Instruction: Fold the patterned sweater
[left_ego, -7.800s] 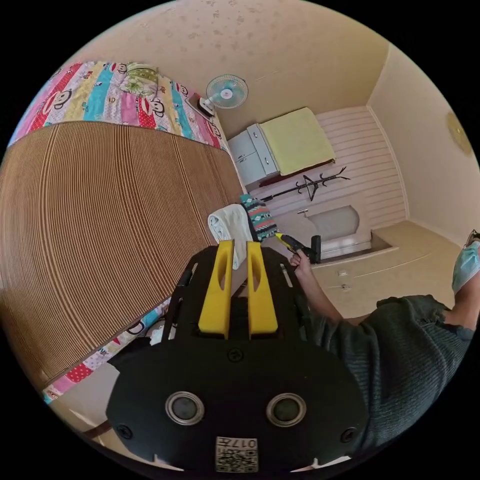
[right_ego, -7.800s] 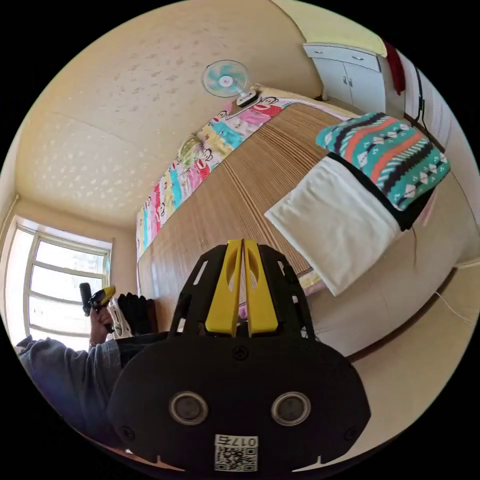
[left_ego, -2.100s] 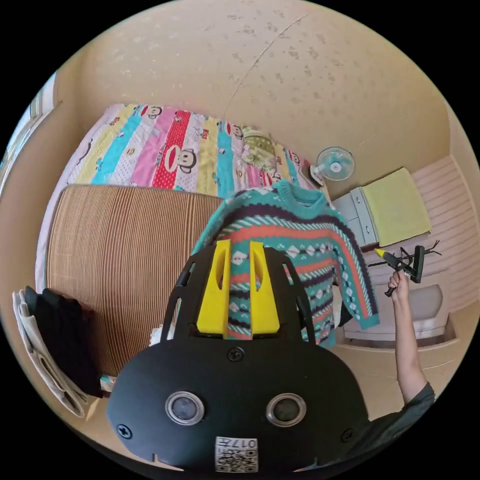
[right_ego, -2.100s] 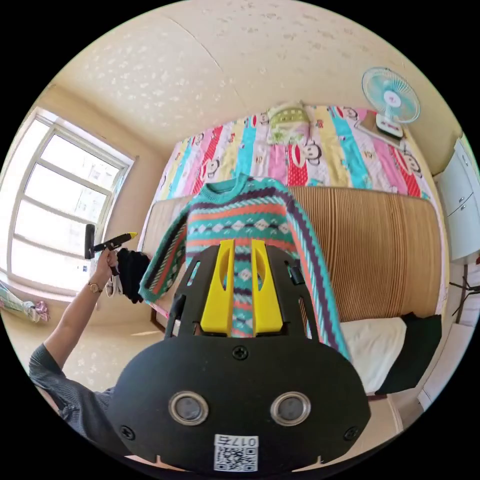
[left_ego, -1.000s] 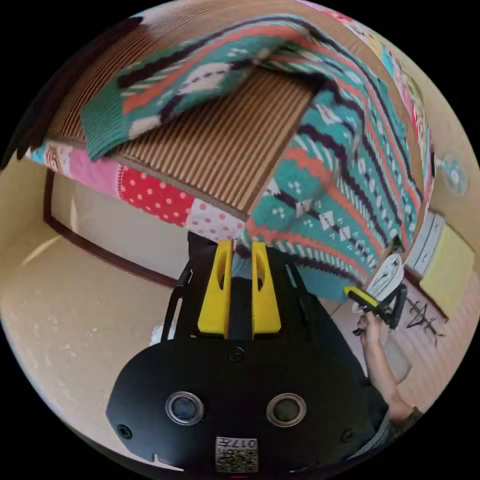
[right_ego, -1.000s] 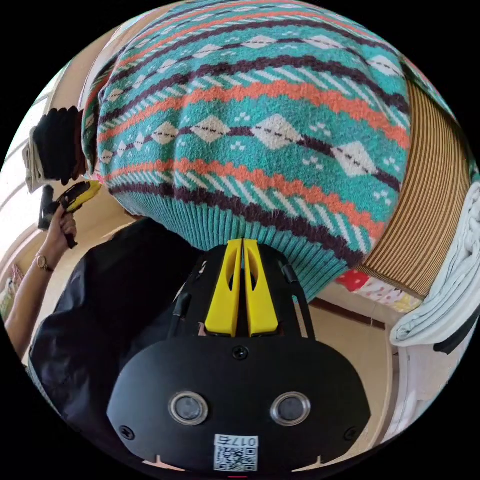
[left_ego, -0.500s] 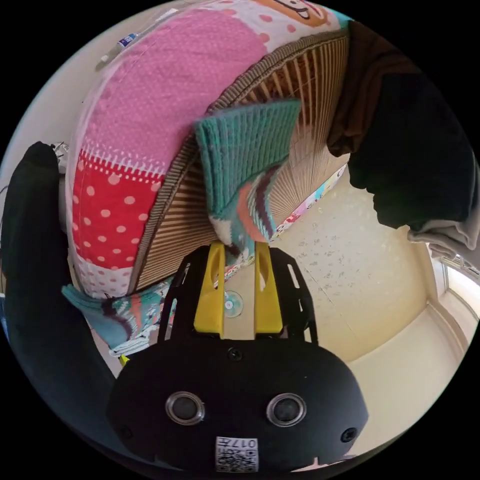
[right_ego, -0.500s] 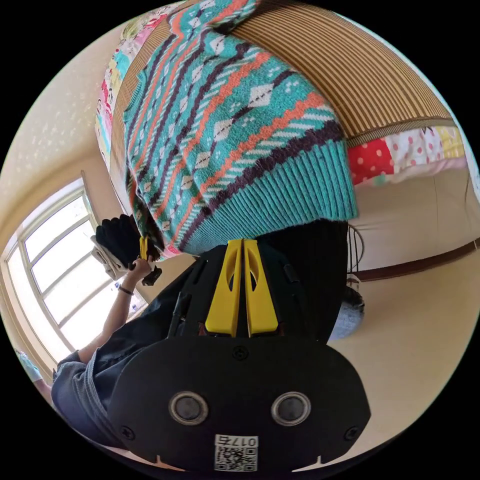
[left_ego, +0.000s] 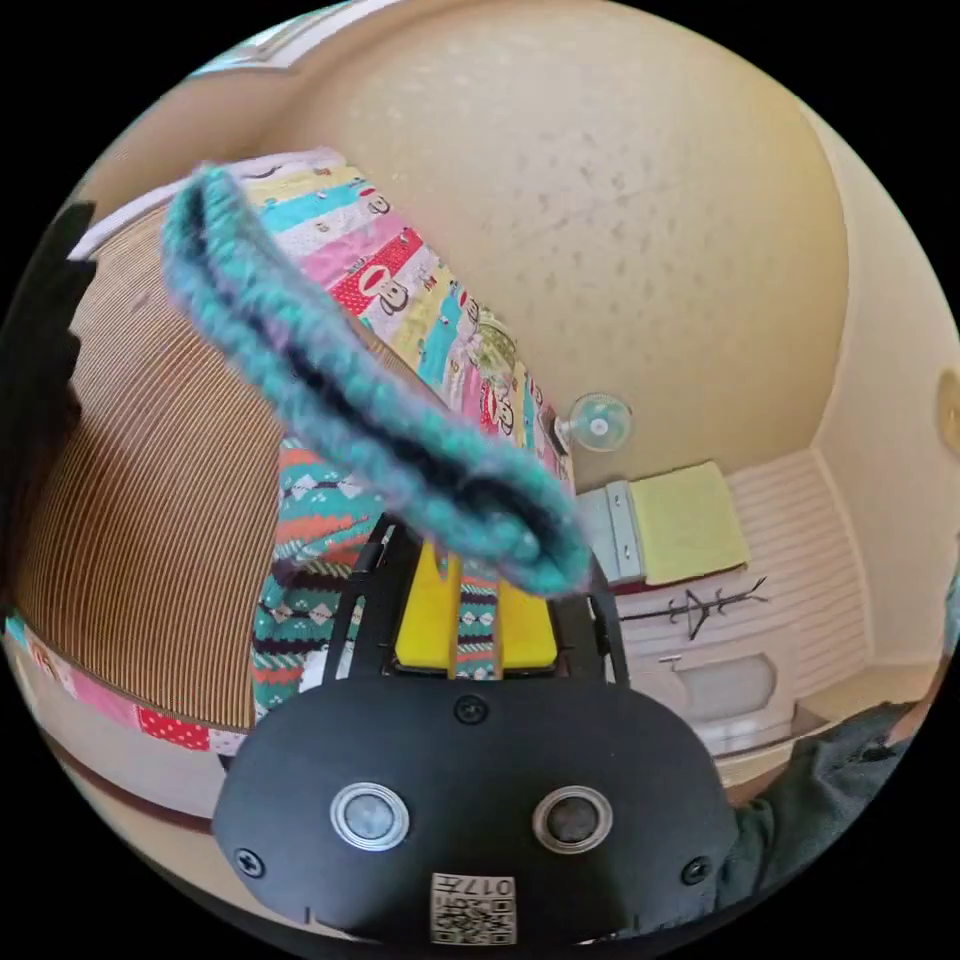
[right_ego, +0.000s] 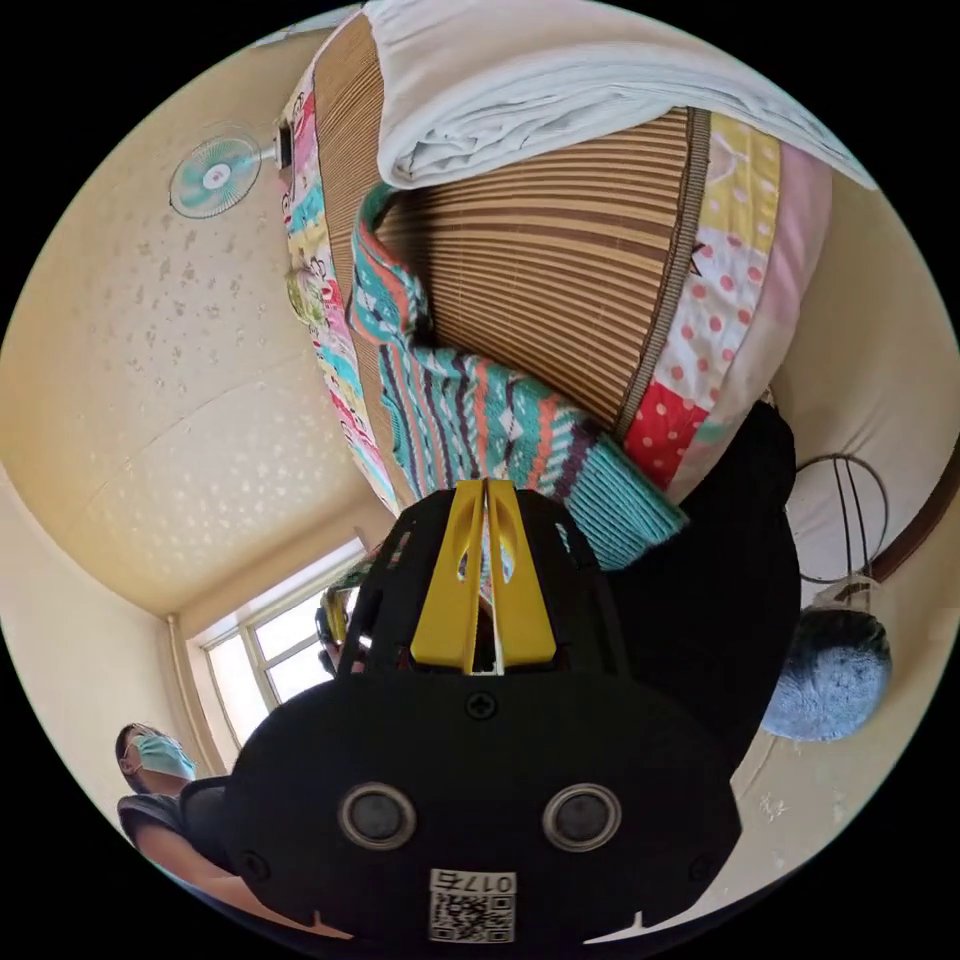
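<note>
The patterned sweater (right_ego: 470, 410), teal with orange and dark stripes, lies on the ribbed bamboo mat (right_ego: 560, 270) of the bed. Its ribbed hem (right_ego: 630, 500) hangs over the bed's edge. My right gripper (right_ego: 485, 490) is shut, its tips against the knit near the hem, with no cloth showing between the jaws. In the left gripper view my left gripper (left_ego: 477, 600) is shut on a sleeve, and a strip of patterned knit shows between its jaws. The sleeve's teal cuff (left_ego: 350, 400) is lifted and flops across the picture, hiding the jaw tips. The sweater's body (left_ego: 300, 600) rests on the mat (left_ego: 150, 520).
A folded white garment (right_ego: 560, 80) lies on the mat and a dark one (left_ego: 40, 380) at the other end. A person (right_ego: 150, 770) stands by the window. A fan (left_ego: 597, 425), a cabinet (left_ego: 620, 530) and a coat rack (left_ego: 715, 605) are beyond the bed. A blue fluffy thing (right_ego: 825, 675) sits on the floor.
My left gripper has shut on the sleeve and lifted it, so the cuff now hangs in front of the camera. Both views have swung round. The right gripper stays shut near the hem.
</note>
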